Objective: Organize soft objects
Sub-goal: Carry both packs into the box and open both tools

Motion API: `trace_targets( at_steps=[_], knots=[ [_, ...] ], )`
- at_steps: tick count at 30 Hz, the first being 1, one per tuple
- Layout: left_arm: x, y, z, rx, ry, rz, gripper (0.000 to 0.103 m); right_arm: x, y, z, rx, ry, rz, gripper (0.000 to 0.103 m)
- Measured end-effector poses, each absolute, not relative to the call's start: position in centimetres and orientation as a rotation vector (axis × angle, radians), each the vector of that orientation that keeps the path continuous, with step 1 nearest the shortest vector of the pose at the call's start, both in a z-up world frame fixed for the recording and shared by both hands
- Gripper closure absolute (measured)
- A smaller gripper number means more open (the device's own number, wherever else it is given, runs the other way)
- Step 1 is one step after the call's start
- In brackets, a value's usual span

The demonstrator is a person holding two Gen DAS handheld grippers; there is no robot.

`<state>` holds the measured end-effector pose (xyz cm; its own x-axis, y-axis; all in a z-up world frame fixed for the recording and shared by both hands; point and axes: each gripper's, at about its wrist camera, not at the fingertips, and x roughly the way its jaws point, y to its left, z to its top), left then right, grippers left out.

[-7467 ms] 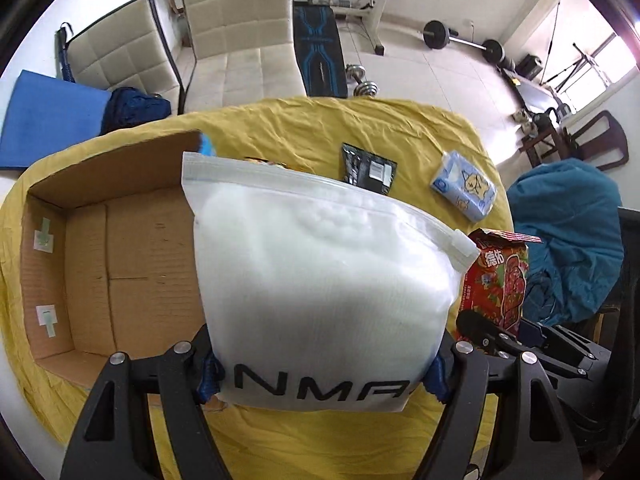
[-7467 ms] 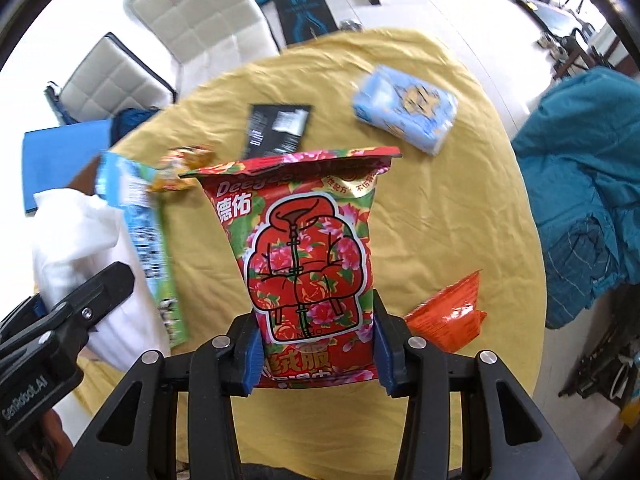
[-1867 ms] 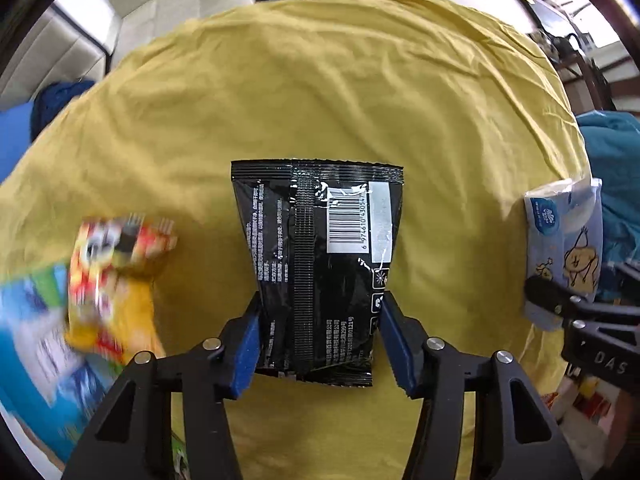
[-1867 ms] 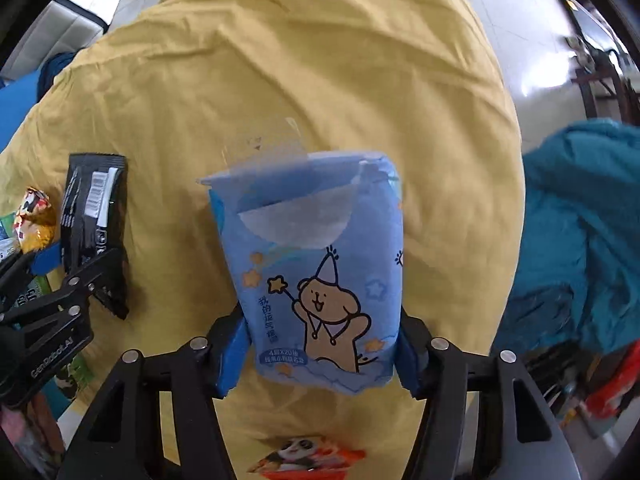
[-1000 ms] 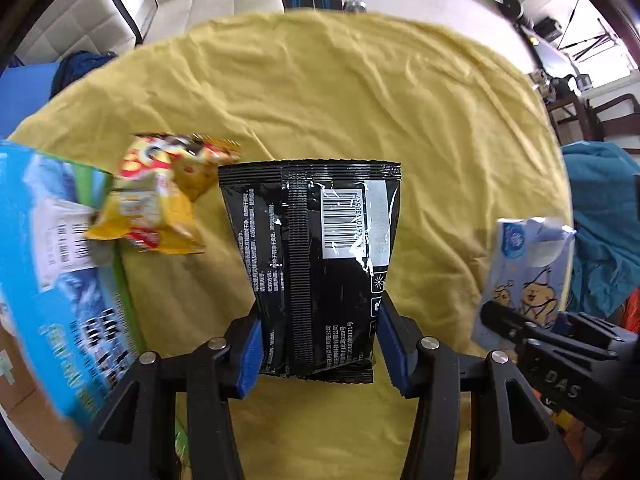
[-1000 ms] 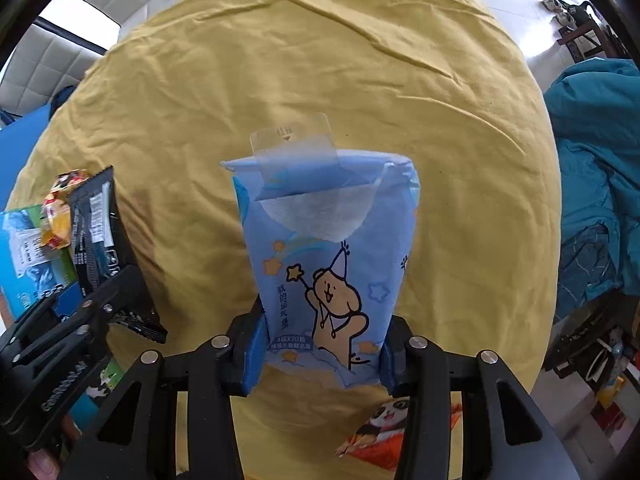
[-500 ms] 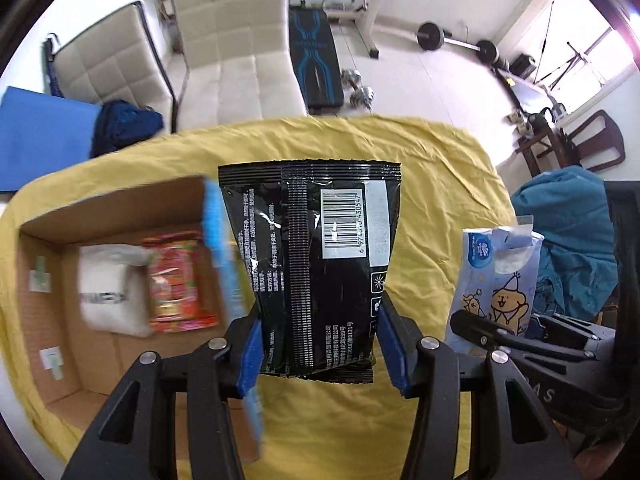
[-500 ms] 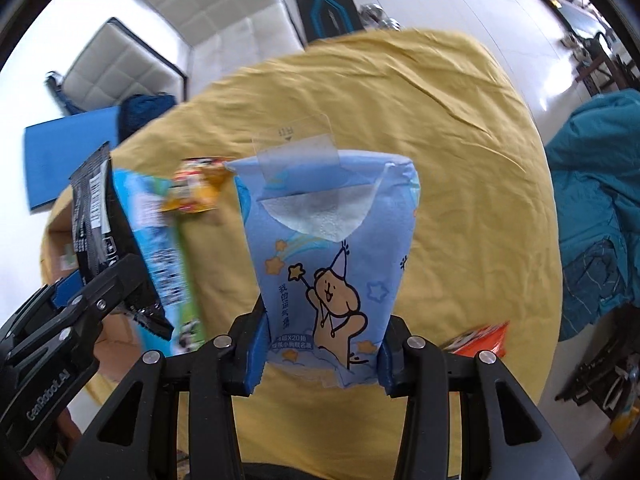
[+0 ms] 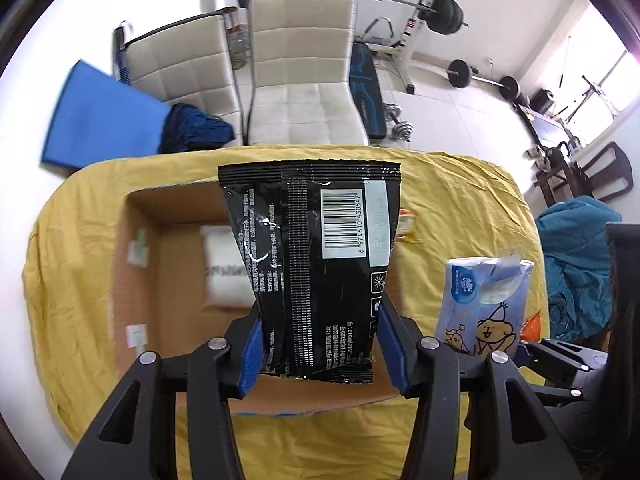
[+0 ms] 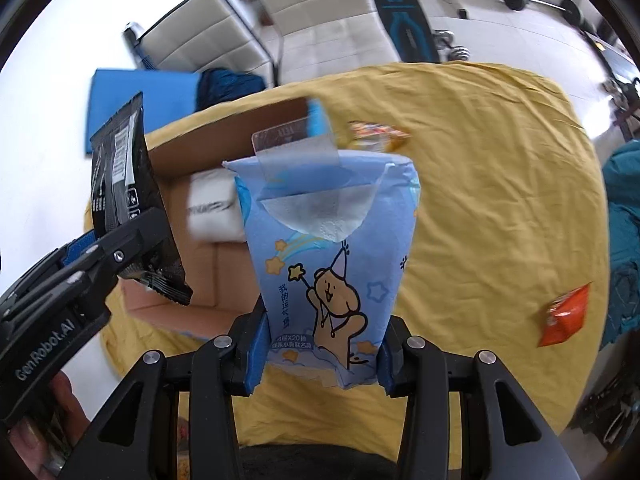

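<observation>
Left wrist, claw (image 9: 322,350) gripping black packet (image 9: 312,256)

We take this for a room in a home, used partly as a gym. The table (image 9: 460,184) under a yellow cloth is our landmark. Just behind it stand two padded chairs (image 9: 304,80). Farther back on the tiled floor: a bench (image 9: 366,92), dumbbells (image 9: 396,120), a loaded barbell rack (image 9: 432,4). Right of the table, a heap of teal fabric (image 9: 576,256).
</observation>
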<state>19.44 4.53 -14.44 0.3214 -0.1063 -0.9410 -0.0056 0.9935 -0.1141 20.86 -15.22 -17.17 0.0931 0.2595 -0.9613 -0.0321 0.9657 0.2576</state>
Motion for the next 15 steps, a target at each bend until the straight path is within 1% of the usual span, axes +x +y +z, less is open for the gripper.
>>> trace_targets(
  at_steps=[5,7,15],
  knots=[
    [18.6,9.8,-15.7,-0.136,1.275,-0.025,0.055,19.9,-10.2,-18.4,0.165,1.481,0.25,0.057],
    [18.6,11.7,-16.8,-0.132,1.296,-0.002,0.055,19.9,-8.2,-20.0,0.155,1.507,0.244,0.057],
    [21.2,16.9,-25.0,-0.16,1.46,0.037,0.055,21.1,-4.5,-26.8,0.102,1.602,0.178,0.057]
  ],
)
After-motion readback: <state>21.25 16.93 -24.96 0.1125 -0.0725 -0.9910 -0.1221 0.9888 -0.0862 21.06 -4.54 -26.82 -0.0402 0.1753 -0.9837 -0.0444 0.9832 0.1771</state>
